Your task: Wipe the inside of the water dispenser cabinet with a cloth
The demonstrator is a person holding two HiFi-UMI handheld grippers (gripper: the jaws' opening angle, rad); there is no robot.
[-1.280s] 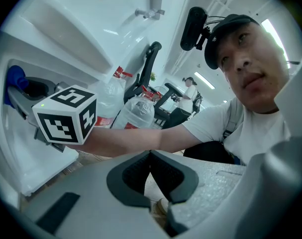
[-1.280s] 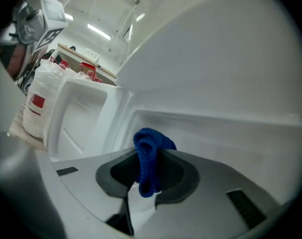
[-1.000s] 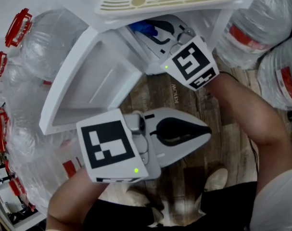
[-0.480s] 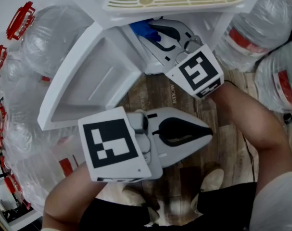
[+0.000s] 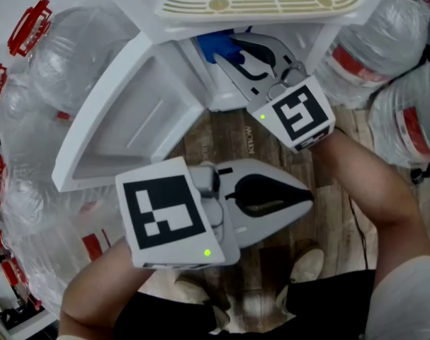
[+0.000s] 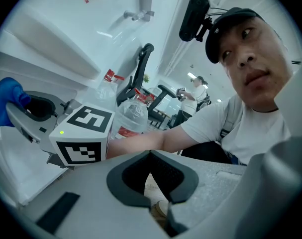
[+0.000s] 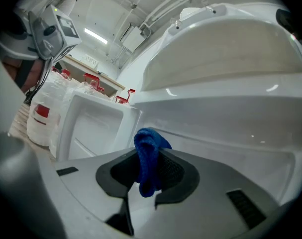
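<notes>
Head view, left gripper (image 5: 301, 198): nearest, at 6 o'clock; jaws pressed together on nothing, idle above the floor (image 5: 215, 144).
Right gripper (image 5: 226, 47): at 12 o'clock; jaws clamped on the cloth (image 5: 209, 44), tips at the cabinet mouth.
Cloth: a small blue bunch between the pads, seemingly not yet touching any wall.
Cabinet (image 7: 225, 128): white interior beyond the cloth; door (image 5: 129, 119) swung open at 10 o'clock.
Risk: little cloth protruded, so a firm wipe could scrape bare jaw on plastic or tug the cloth free.

An office-like room: swivel chairs (image 6: 142, 63), ceiling strip lights (image 7: 96, 35), big water jugs (image 5: 59, 55) on wood-plank floor (image 5: 222, 140)
</notes>
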